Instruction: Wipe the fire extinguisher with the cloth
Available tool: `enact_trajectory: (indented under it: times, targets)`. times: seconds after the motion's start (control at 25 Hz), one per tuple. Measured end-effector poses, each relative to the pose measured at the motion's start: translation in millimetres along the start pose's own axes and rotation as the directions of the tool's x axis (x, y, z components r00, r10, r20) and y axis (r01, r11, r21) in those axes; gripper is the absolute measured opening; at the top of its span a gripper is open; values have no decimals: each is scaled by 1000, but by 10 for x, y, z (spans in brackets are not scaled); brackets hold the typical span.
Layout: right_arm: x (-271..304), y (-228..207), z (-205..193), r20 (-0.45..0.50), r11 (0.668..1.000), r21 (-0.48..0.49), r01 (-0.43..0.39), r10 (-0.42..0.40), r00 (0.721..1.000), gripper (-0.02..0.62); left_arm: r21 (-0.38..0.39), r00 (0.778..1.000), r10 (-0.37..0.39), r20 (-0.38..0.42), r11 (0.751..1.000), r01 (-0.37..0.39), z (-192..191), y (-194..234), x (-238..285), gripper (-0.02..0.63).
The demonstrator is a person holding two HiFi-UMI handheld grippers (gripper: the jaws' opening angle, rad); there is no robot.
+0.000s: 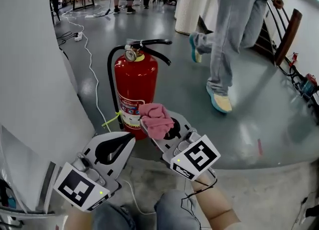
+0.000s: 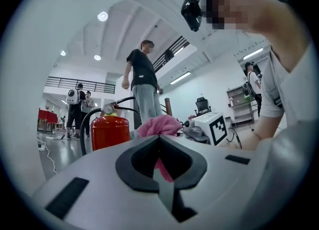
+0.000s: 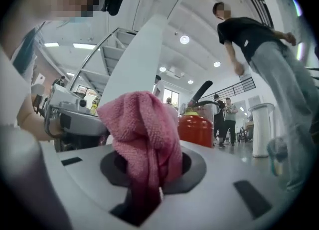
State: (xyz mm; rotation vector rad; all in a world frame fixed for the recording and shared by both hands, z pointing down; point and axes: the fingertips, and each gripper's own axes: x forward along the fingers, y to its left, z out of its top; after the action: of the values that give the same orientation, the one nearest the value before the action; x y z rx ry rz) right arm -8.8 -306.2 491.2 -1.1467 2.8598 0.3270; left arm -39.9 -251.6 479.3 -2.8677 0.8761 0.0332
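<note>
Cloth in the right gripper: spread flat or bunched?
Bunched. The pink cloth is crumpled into a wad, pinched by the right gripper, whose jaws are shut on it, with folds standing up.

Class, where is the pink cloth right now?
In the head view, the pink cloth sits near the centre, clamped in the right gripper, close beside the lower body of the red fire extinguisher.

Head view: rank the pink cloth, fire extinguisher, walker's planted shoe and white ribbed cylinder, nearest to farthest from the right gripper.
From the right gripper:
1. pink cloth, clamped in its jaws.
2. fire extinguisher, just ahead, slightly left.
3. planted shoe, farther right.
4. white ribbed cylinder, far back.
</note>
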Motion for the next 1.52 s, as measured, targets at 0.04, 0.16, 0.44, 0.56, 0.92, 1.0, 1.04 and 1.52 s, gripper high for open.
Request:
enact_trajectory:
  times: [0.04,0.16,0.44,0.56,0.92,1.0,1.04,1.52]
  targets:
    - [41,-23,-35,-11,999,-33,0,0,1000,106,1,1000,-4,-4,1000,4,-53,-46,5,9]
    - [260,-210,97,-45,984,-173,34,-42,998,106,-11,1000,-11,-14,1000,11,-93,-101,-16,9]
    - [664,-482,376,33,798,-572,190,-209,977,100,-29,1000,15,4,999,-15,-117,11,-148,10]
    - [631,-438,253,105,707,-650,279,-280,954,100,-44,999,29,-15,999,-29,-221,54,-192,10]
    - [553,-233,-617,94,534,-796,286,-358,929,101,-81,998,47,-45,995,-51,-445,47,-328,10]
    - [546,-180,-830,55,512,-823,245,-357,932,101,-83,998,51,-41,995,-54,-479,48,-342,9]
    - [540,-143,-968,26,503,-838,213,-352,936,100,-85,998,50,-42,995,-54,-495,41,-348,10]
    - [587,-289,-200,131,328,-912,249,-342,930,98,-69,998,49,-42,996,-52,-473,-10,-399,10]
